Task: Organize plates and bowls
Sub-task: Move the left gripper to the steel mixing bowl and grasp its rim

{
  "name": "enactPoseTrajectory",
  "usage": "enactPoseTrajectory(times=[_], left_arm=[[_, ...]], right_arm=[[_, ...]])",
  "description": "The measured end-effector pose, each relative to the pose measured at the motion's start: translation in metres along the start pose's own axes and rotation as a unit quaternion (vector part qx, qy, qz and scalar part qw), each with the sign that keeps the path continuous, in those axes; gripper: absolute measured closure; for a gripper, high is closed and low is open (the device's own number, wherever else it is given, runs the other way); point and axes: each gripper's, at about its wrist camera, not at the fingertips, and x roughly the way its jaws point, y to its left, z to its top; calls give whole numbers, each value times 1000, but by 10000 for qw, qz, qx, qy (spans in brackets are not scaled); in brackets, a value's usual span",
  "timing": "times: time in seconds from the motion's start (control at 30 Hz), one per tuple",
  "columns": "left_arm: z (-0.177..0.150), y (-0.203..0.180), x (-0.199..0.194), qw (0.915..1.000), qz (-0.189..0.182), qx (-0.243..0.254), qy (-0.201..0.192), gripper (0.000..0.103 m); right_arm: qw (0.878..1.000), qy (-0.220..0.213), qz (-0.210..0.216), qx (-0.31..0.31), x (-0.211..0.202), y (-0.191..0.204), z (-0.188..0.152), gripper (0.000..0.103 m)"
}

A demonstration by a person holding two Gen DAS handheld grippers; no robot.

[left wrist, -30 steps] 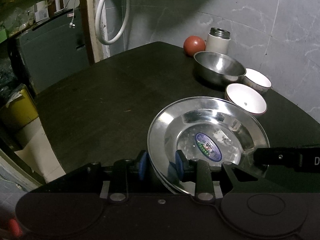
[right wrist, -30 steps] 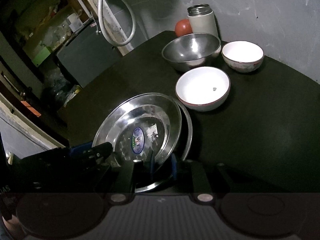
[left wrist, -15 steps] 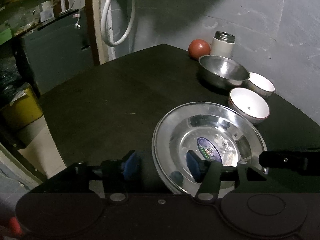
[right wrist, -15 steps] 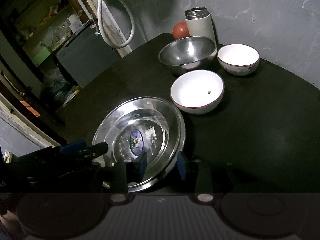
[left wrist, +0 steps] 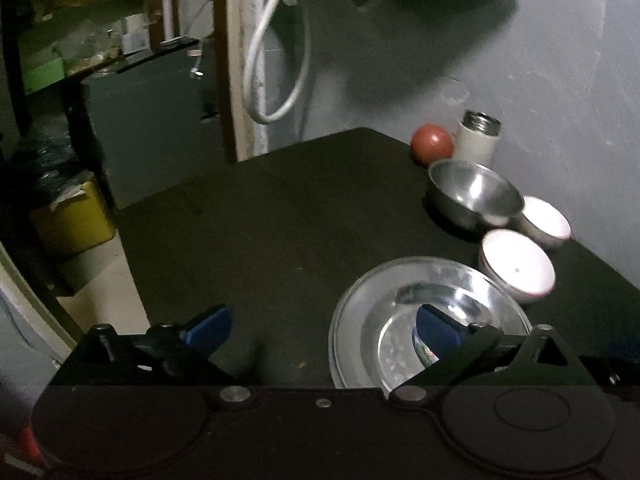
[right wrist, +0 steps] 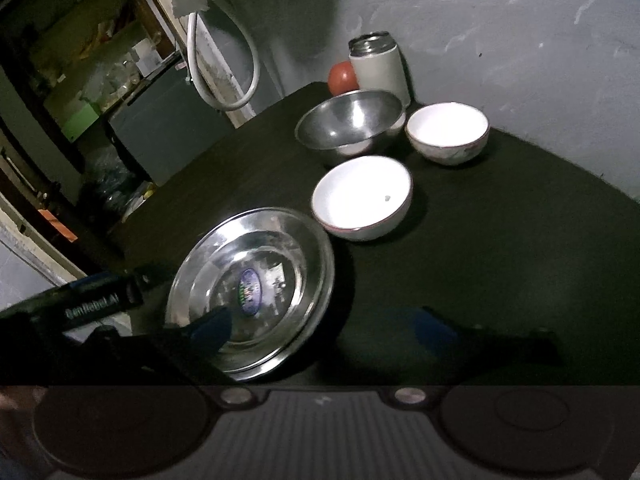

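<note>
Sitting flat on the dark table (left wrist: 280,220): steel plate (right wrist: 256,280), rim edges suggest more than one stacked, can't confirm count. Sticker at the centre.

Left gripper (left wrist: 324,326): jaws spread wide, nothing between them. Its right blue pad hangs over the plate's bowl, left pad over bare table; contact with the plate can't be told. Left-cam frame is blurred.

Right gripper (right wrist: 324,326): jaws also wide apart, nothing held. Left pad over the plate's near rim, right pad over bare table beside the plate.

Near white bowl (right wrist: 362,198) sits just beyond the plate, very close to its rim; touching or not is unclear. Small dark speck inside it. Steel bowl (right wrist: 350,124) behind that, second white bowl (right wrist: 448,132) just beside the steel one on the wall side. White flask (right wrist: 380,64) and a red round object (right wrist: 342,78) at the table's far corner, by the wall.

White hose loop (left wrist: 276,76) hangs on the post to the left.
</note>
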Motion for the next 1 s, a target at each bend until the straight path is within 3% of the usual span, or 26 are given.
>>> enactPoseTrajectory(times=[0.27, 0.5, 0.77, 1.0], left_arm=[[32, -19, 17, 9986, -44, -527, 67, 3], [72, -63, 51, 9964, 525, -666, -8, 1], [105, -108, 104, 9938, 734, -822, 154, 1], [109, -114, 135, 9869, 892, -1279, 419, 1]], right_arm=[[9952, -643, -254, -691, -14, -30, 30, 1], [9889, -1050, -165, -1040, 10, -72, 84, 1], [9776, -1080, 118, -1805, 65, -87, 141, 1], [9689, -901, 295, -2286, 95, -83, 158, 6]])
